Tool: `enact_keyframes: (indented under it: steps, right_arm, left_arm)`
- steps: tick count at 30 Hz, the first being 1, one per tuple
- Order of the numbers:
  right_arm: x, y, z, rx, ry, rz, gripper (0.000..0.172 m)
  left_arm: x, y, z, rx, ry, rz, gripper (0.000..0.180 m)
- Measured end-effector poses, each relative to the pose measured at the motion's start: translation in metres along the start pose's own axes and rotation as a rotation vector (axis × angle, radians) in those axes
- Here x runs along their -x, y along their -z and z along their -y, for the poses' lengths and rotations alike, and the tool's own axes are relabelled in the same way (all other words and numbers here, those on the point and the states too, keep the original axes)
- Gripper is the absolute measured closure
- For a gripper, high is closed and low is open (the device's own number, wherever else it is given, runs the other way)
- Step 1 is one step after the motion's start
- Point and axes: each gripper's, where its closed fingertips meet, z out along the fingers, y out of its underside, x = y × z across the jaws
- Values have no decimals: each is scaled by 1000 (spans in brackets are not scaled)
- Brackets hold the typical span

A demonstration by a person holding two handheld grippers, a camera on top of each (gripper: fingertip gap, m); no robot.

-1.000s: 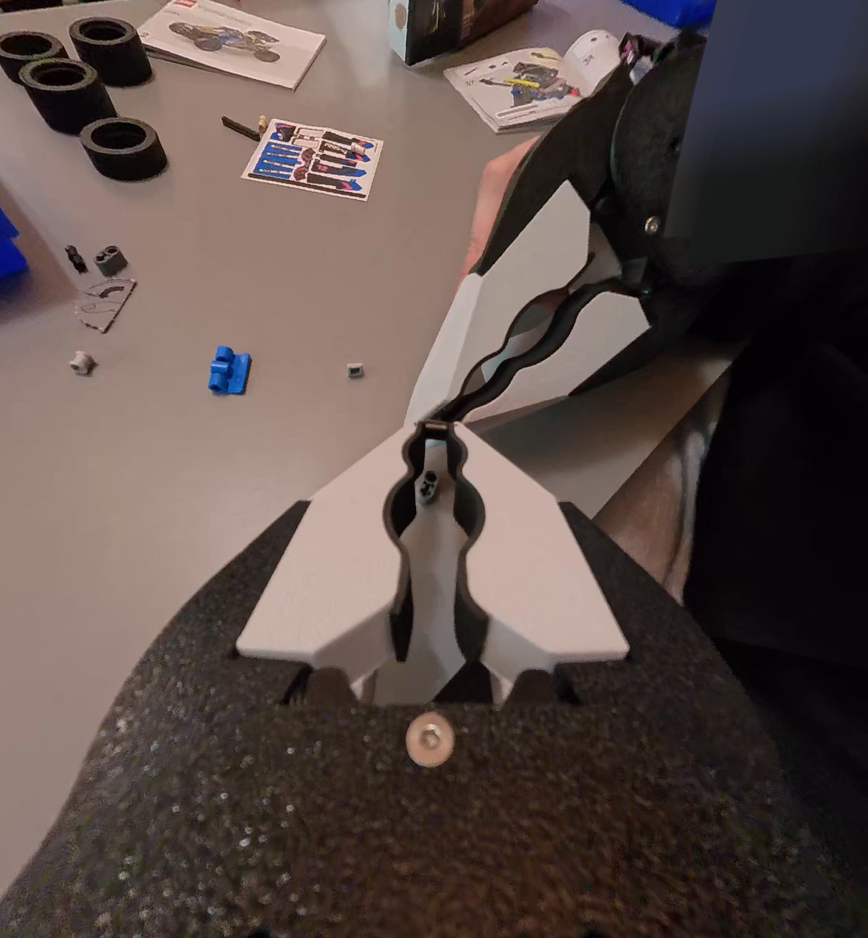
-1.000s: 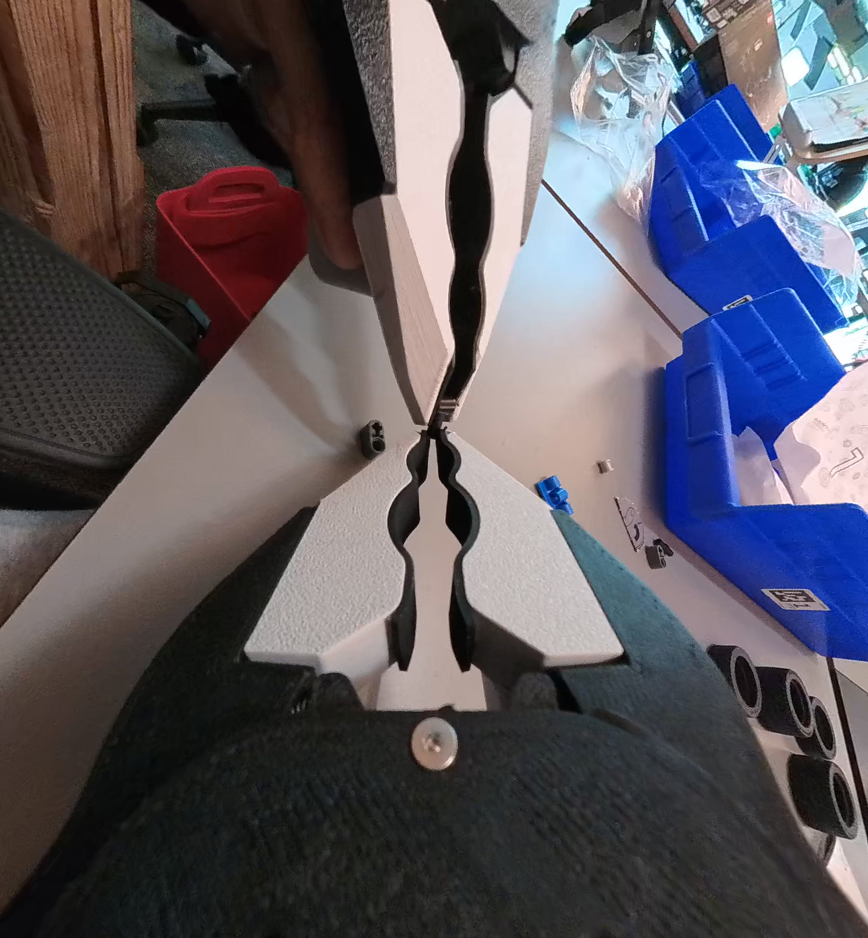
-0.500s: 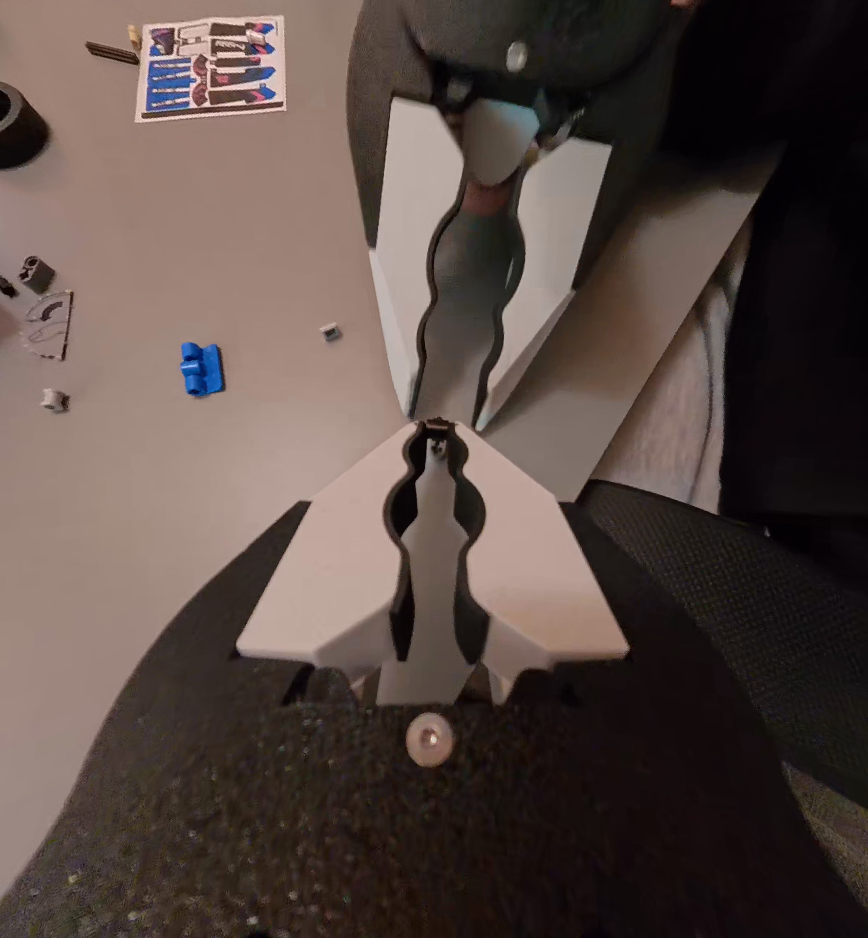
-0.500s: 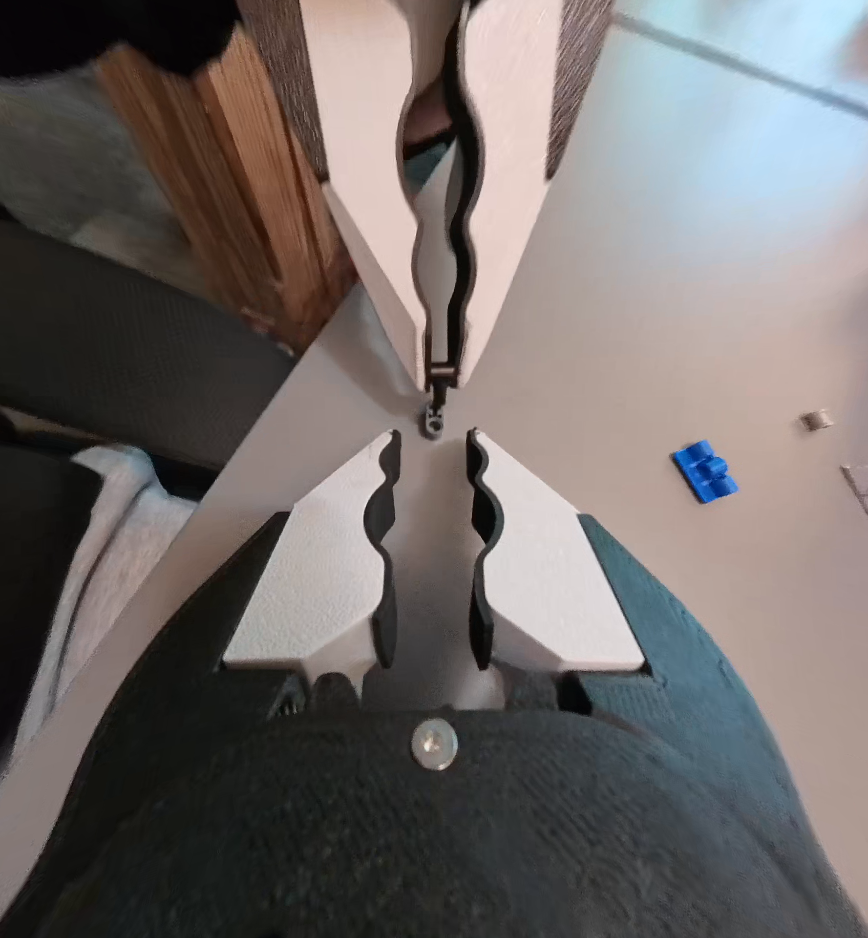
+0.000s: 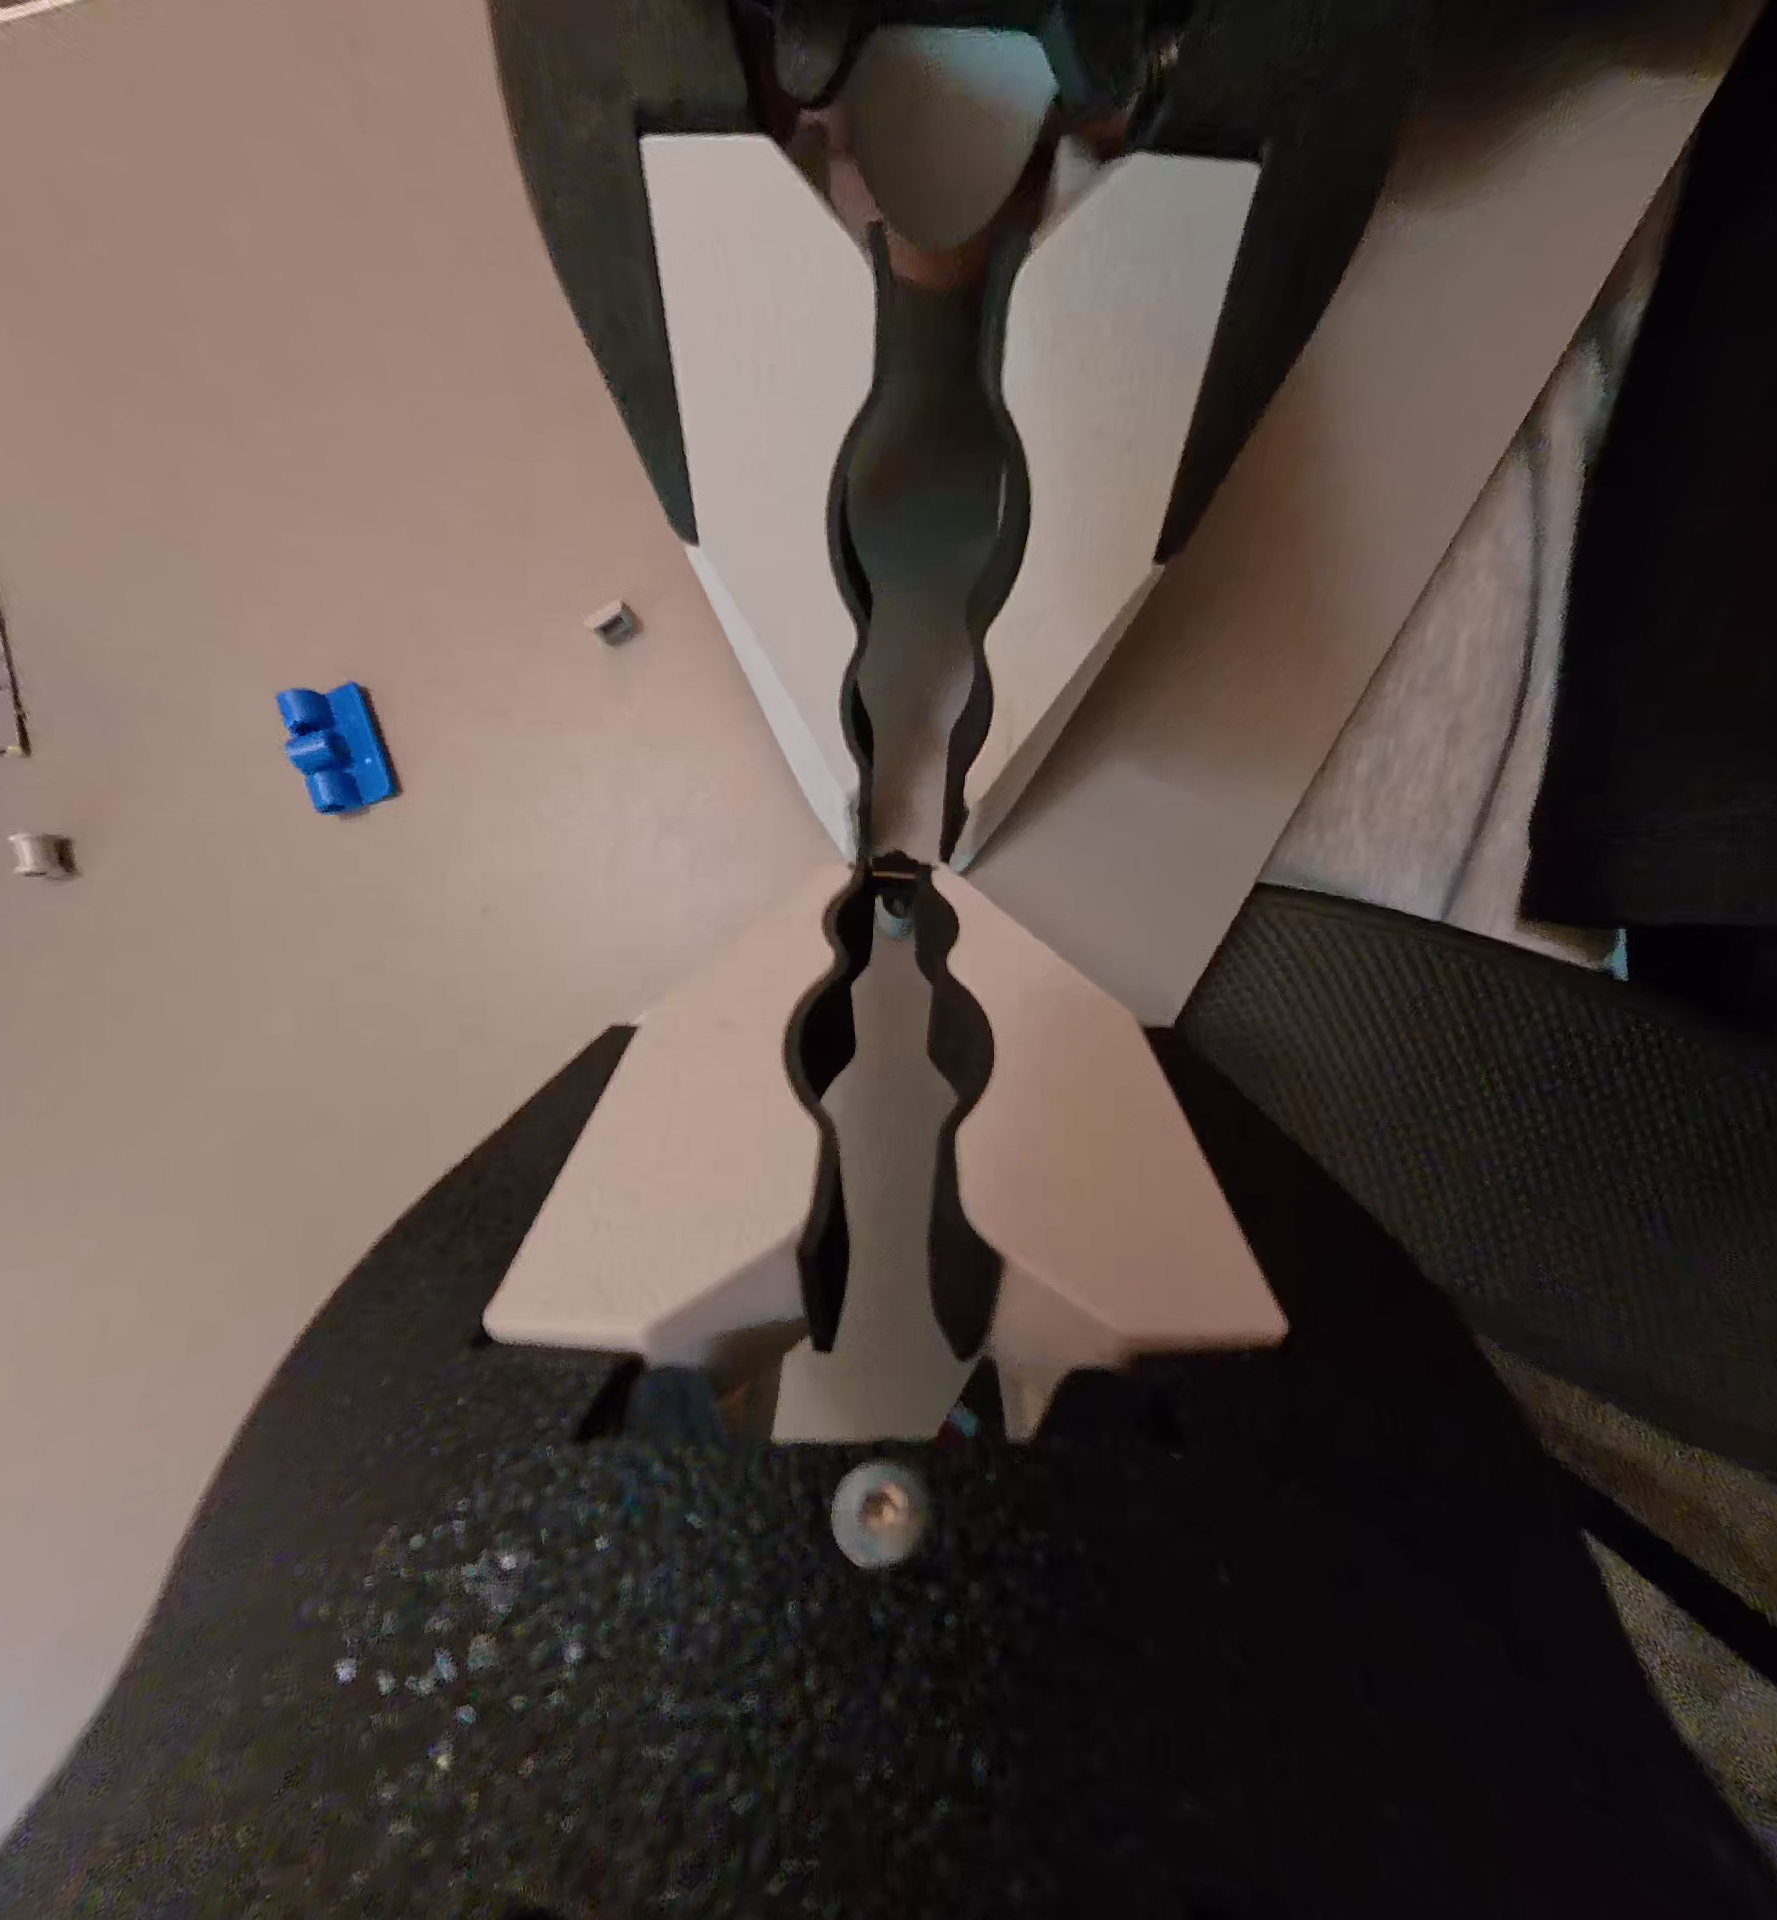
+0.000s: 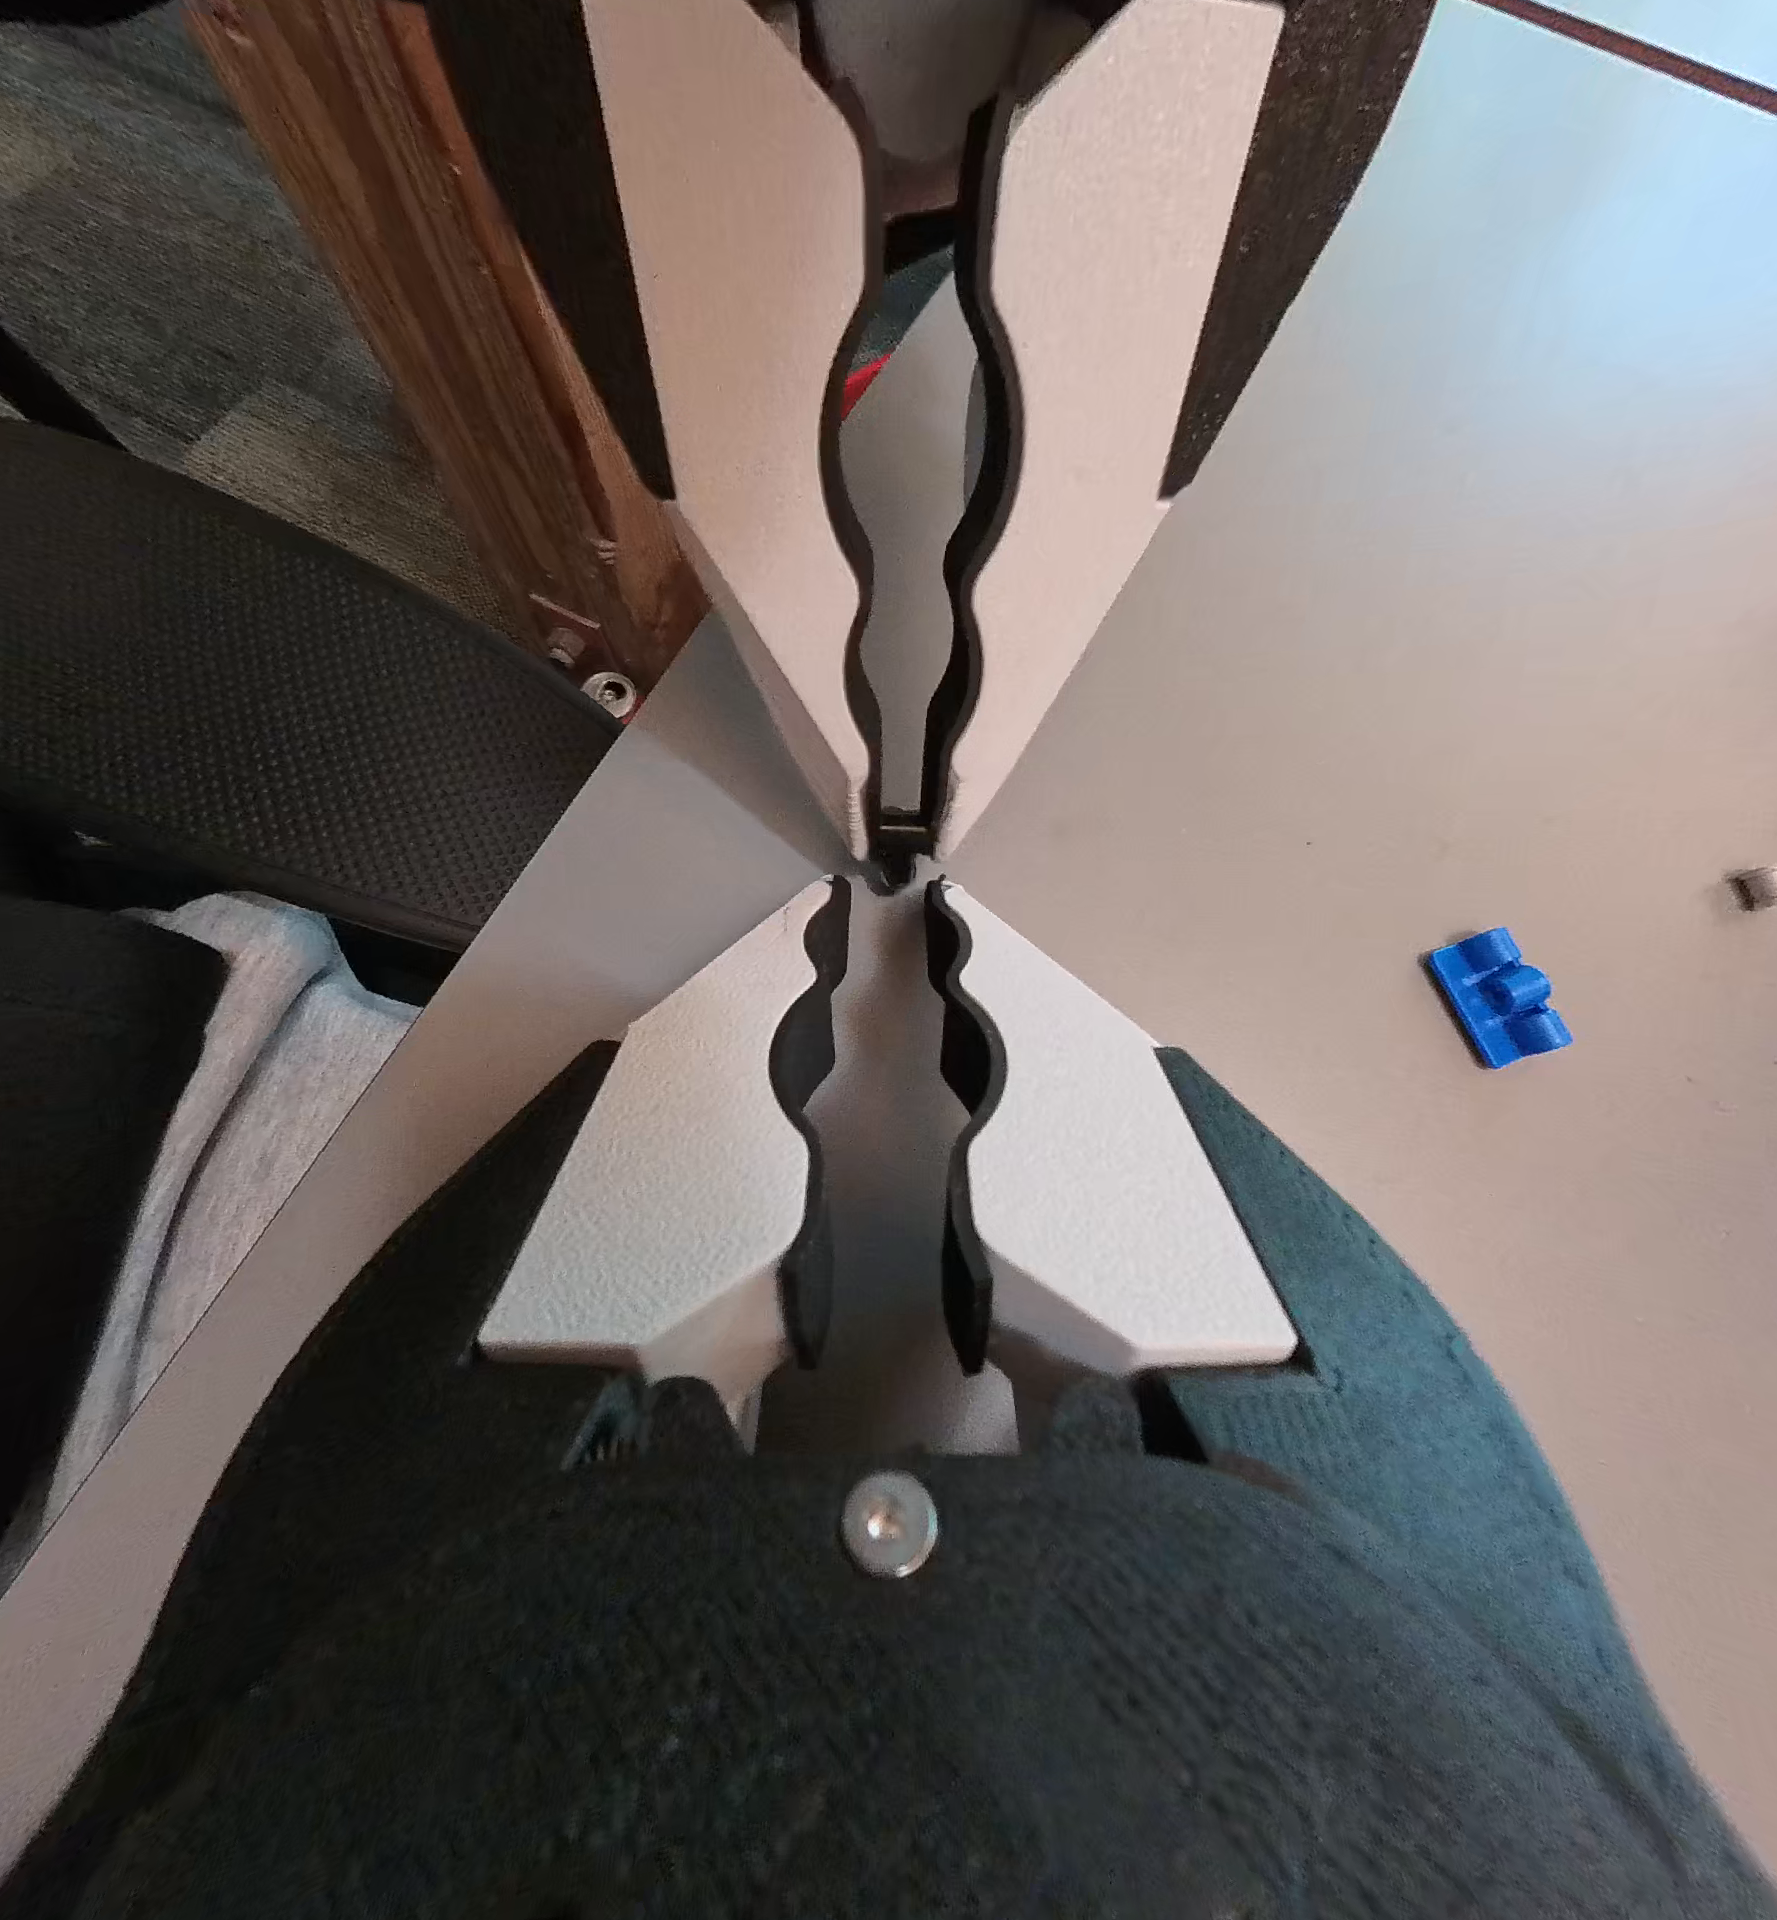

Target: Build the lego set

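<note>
Left to right, the blue clip piece [image 5: 335, 748] lies flat on the tabletop [image 5: 188, 416], well apart from both tools. A small grey bush [image 5: 612, 623] lies between it and the right gripper's body.

The left gripper [image 5: 899, 868] has its jaws clamped on a small black connector piece [image 6: 896, 831], which spans its fingertips. The held piece is above the tabletop, close to the edge by the mesh chair [image 6: 188, 675].

The right gripper [image 6: 889, 891] now meets the left one tip to tip. Its jaws are narrower than half a second ago but are still apart. The free end of the connector piece sits at their mouth, and a gap shows on either side, so neither pad presses on it.

The wooden post [image 6: 427, 312] stands behind the tabletop edge, beside the chair. Nothing lies between the two sets of fingertips except the connector piece.
</note>
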Motion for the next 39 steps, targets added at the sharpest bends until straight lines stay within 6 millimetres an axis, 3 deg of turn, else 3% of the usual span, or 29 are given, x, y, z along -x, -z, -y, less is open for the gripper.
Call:
enact_keyframes:
  steps: [39]
  right_arm:
    - [-7,6,-5,4,-81,-36,165]
  left_arm:
    - [3,1,-2,276,-86,-28,175]
